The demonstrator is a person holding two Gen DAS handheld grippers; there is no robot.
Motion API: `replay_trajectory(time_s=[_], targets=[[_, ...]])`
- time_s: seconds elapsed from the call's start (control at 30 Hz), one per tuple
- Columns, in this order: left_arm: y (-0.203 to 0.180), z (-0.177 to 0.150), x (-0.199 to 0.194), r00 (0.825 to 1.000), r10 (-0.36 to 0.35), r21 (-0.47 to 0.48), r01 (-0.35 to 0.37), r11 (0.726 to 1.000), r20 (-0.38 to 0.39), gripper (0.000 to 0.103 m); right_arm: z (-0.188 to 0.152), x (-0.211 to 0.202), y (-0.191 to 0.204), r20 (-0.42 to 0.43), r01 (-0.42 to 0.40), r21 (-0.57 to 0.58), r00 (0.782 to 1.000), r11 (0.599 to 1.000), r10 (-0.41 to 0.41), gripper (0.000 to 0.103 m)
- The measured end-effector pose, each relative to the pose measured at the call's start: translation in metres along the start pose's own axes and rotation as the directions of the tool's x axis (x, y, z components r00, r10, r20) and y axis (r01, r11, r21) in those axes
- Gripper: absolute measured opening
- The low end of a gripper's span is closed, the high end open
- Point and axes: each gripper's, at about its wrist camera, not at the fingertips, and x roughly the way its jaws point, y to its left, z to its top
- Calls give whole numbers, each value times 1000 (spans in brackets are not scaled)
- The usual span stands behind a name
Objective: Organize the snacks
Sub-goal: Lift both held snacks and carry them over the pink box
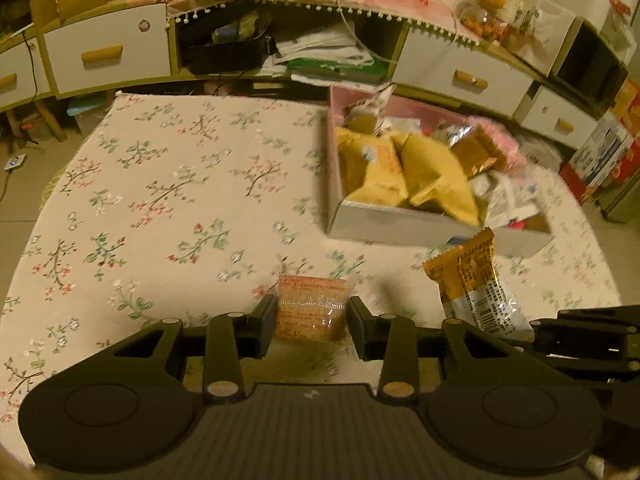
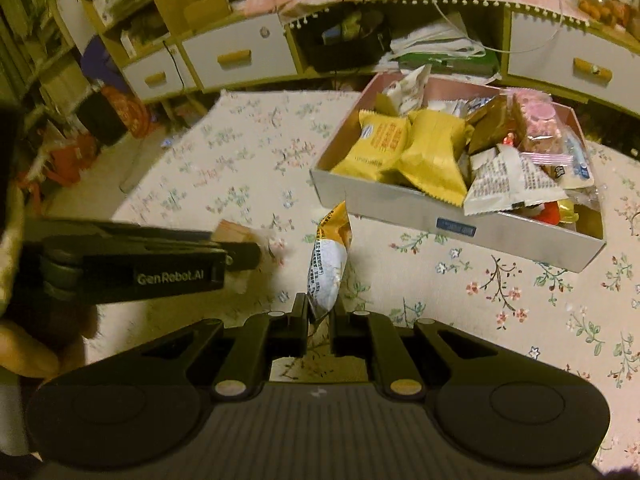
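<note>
Both grippers look loaded for the snack box [image 2: 400, 196] at two o'clock: the left gripper [image 1: 312, 320] is clamped on a small orange-patterned packet [image 1: 310, 312], while the right gripper [image 2: 320, 312] pinches an orange-and-white wrapper [image 2: 328, 264] by its end, so it stands upright.

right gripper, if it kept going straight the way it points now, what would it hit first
Probably the near wall of the snack box, past the orange-and-white snack packet that the right gripper holds in its jaws; depth is unclear, so it might meet the floral tablecloth short of it.
</note>
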Motion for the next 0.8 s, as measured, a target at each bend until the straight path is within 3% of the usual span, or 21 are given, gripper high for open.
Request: replay_trajectory(time_s=[0.13,0.3,0.8], targets=[[-2,12,-5,999,-29,-40,30,999,35,44,11,-12,-22,22,-71,81,997,994,70,8],[-8,30,-6,994,-75,-68,80,994,82,44,28,-24,-47,79,-106,141,992,984,95,8],[-57,96,26,975,-177,18,176,984,131,44,52,-36,-110,148,-139,220,983,966,108,8]])
